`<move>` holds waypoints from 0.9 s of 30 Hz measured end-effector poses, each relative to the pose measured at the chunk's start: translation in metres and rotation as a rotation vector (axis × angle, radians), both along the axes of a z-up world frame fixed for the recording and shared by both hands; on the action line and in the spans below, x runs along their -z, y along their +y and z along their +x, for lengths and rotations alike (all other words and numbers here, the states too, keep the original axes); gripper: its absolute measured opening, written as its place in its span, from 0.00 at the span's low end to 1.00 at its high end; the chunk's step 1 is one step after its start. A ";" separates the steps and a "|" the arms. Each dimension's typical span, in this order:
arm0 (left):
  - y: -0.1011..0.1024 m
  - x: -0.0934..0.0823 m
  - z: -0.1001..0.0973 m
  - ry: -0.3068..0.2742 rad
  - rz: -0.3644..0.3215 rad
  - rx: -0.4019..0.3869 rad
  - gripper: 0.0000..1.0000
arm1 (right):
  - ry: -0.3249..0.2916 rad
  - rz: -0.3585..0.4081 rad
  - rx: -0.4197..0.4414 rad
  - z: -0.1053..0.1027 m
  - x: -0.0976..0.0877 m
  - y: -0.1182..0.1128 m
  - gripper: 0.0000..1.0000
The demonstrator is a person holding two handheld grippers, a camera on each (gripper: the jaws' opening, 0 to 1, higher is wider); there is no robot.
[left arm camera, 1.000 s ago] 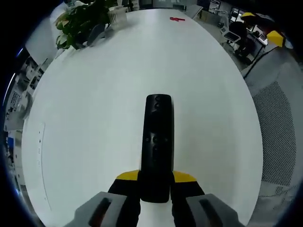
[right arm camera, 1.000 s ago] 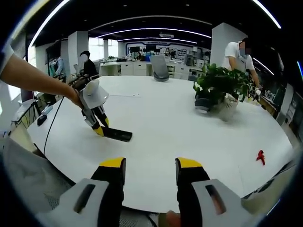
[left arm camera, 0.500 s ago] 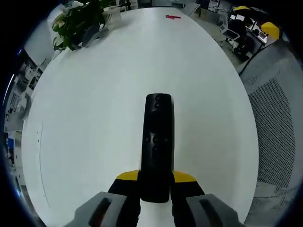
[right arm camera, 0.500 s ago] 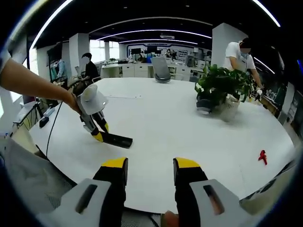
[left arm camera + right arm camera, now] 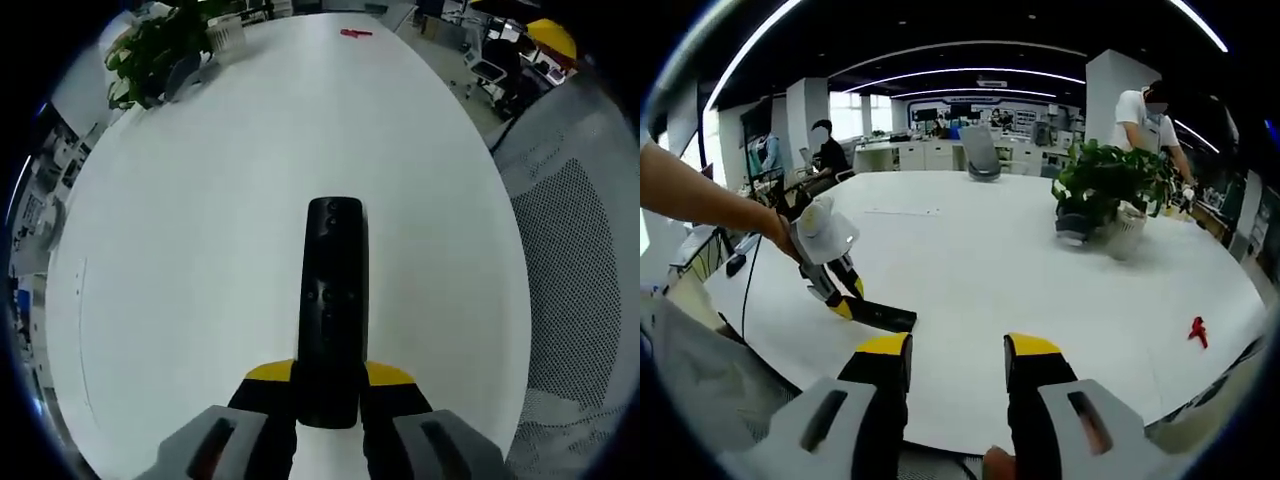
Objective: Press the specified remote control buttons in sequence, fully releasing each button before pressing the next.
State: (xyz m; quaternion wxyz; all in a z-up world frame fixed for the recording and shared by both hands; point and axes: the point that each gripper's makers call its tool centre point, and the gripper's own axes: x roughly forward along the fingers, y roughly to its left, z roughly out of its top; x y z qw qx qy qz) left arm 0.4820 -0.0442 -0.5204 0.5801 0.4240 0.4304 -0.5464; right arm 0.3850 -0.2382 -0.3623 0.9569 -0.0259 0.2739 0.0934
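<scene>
Little has shifted beyond camera drift: in the left gripper view, the left gripper (image 5: 328, 390) stays clamped on the slim black remote control (image 5: 333, 300) over the white oval table (image 5: 200, 250). In the right gripper view, the right gripper (image 5: 955, 365) hangs parted near the remote, no button yet pressed; next, it must close in.

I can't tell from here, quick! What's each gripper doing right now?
Left gripper: shut on the remote.
Right gripper: open, holding nothing.
</scene>
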 end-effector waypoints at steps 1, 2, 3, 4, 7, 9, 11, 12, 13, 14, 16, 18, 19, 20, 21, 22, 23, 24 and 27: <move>0.000 0.000 -0.002 -0.001 -0.007 -0.007 0.23 | 0.000 0.000 -0.004 0.000 0.000 0.000 0.37; 0.000 0.000 -0.003 -0.001 -0.011 -0.016 0.23 | 0.000 0.001 -0.006 0.000 0.000 0.001 0.37; 0.001 0.000 -0.005 0.000 -0.015 -0.022 0.23 | 0.000 0.002 -0.009 0.000 0.000 0.001 0.37; 0.001 0.000 -0.007 -0.001 -0.017 -0.024 0.23 | 0.000 0.003 -0.010 0.000 0.000 0.002 0.37; 0.001 0.000 -0.014 -0.001 -0.015 -0.015 0.23 | -0.002 0.004 -0.014 0.000 -0.001 0.003 0.37; 0.000 0.000 -0.019 -0.001 -0.005 -0.004 0.23 | -0.003 0.004 -0.018 0.000 -0.001 0.003 0.37; 0.000 0.000 -0.024 -0.002 0.006 0.004 0.23 | -0.006 0.003 -0.019 0.000 -0.001 0.003 0.37; 0.000 0.000 -0.026 -0.001 0.008 0.005 0.23 | -0.007 0.003 -0.019 0.000 -0.002 0.003 0.38; 0.000 0.000 -0.026 -0.003 0.009 0.004 0.23 | -0.007 0.004 -0.020 0.000 -0.001 0.004 0.37; 0.000 0.000 -0.026 -0.002 0.009 -0.010 0.23 | -0.005 0.008 -0.024 0.000 -0.001 0.004 0.38; 0.001 0.000 -0.028 -0.003 0.006 -0.016 0.23 | -0.003 0.005 -0.027 -0.001 -0.001 0.005 0.38; 0.001 0.000 -0.033 -0.002 0.003 -0.023 0.23 | -0.007 0.008 -0.030 -0.001 -0.002 0.006 0.38; 0.002 0.000 -0.034 -0.004 0.000 -0.023 0.23 | -0.005 0.011 -0.032 -0.001 -0.002 0.006 0.38; 0.002 0.000 -0.036 -0.004 -0.001 -0.023 0.23 | -0.004 0.011 -0.032 -0.001 -0.001 0.006 0.38; 0.002 0.000 -0.037 -0.004 -0.003 -0.025 0.23 | -0.006 0.009 -0.032 -0.001 -0.002 0.006 0.38; 0.002 0.000 -0.037 -0.003 -0.003 -0.029 0.23 | -0.007 0.012 -0.036 -0.001 -0.002 0.007 0.38; 0.002 0.000 -0.039 -0.004 -0.003 -0.030 0.23 | -0.003 0.015 -0.041 -0.001 -0.002 0.008 0.38; 0.002 0.000 -0.040 -0.003 -0.002 -0.028 0.23 | -0.002 0.012 -0.042 -0.001 -0.001 0.008 0.38; 0.002 0.000 -0.044 -0.004 0.000 -0.030 0.23 | -0.003 0.010 -0.048 -0.001 -0.001 0.009 0.37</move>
